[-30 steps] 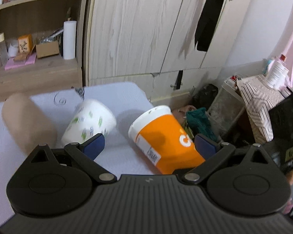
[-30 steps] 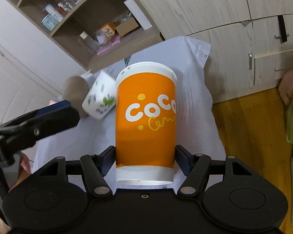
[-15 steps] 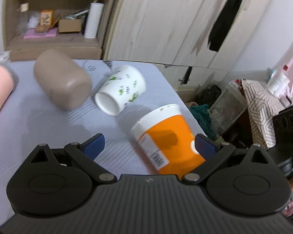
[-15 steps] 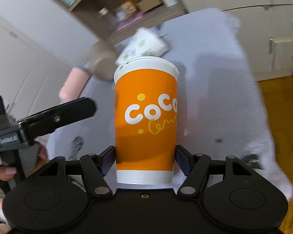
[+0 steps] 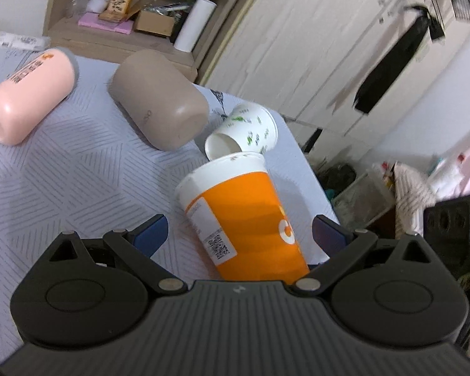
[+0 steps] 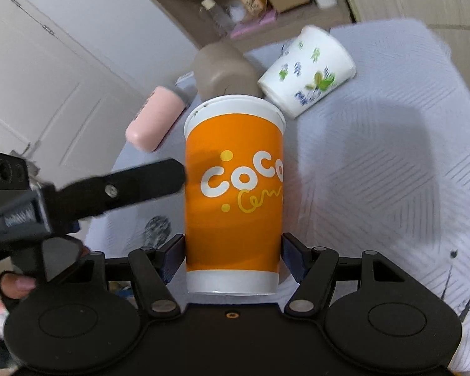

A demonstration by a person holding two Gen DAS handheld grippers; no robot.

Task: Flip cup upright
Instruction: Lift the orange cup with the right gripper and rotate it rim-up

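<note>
The right gripper (image 6: 233,258) clamps the orange paper cup (image 6: 233,188) near its base, tilted above the cloth's near right part. The left gripper (image 5: 239,235) gapes wide, gripping nothing. Setting it upright remains.

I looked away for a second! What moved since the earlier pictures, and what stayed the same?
The right gripper kept its hold on the orange cup and carried it further over the bed. The left gripper stayed open and swung left, bringing the pink bottle into view. The brown cup and leaf-print cup stayed lying down.
</note>
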